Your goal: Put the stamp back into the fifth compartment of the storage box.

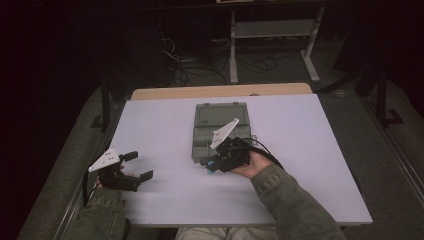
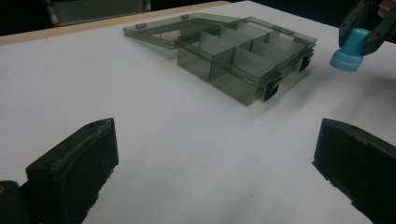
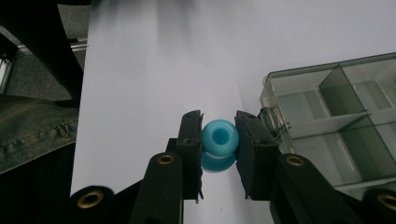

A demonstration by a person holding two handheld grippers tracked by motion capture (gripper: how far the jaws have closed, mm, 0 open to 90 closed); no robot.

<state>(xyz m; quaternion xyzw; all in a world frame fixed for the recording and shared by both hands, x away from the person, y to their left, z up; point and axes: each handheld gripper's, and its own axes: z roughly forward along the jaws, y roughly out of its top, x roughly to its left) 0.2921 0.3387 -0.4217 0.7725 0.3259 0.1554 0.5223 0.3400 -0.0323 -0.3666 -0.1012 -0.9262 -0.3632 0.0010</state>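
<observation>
A grey see-through compartment box (image 1: pixel 220 131) lies open at the middle of the white table, its lid folded back on the far side; its divided cells (image 2: pixel 243 56) look empty. My right gripper (image 1: pixel 214 165) hovers just off the box's near edge, shut on a small blue spool-shaped piece (image 3: pixel 219 138) with a hole through it, which is also seen from the side (image 2: pixel 348 50). The box's corner (image 3: pixel 327 121) lies just to the right of those jaws. My left gripper (image 1: pixel 139 166) rests at the table's near left, open, with bare table between its fingers (image 2: pixel 74 163).
The white tabletop (image 1: pixel 300 150) has free room left and right of the box. A wooden strip (image 1: pixel 220 91) edges the far side. Beyond it stand a metal frame (image 1: pixel 270 35) and floor cables (image 1: pixel 190 65). A green sleeve (image 3: pixel 32 130) lies near the left edge.
</observation>
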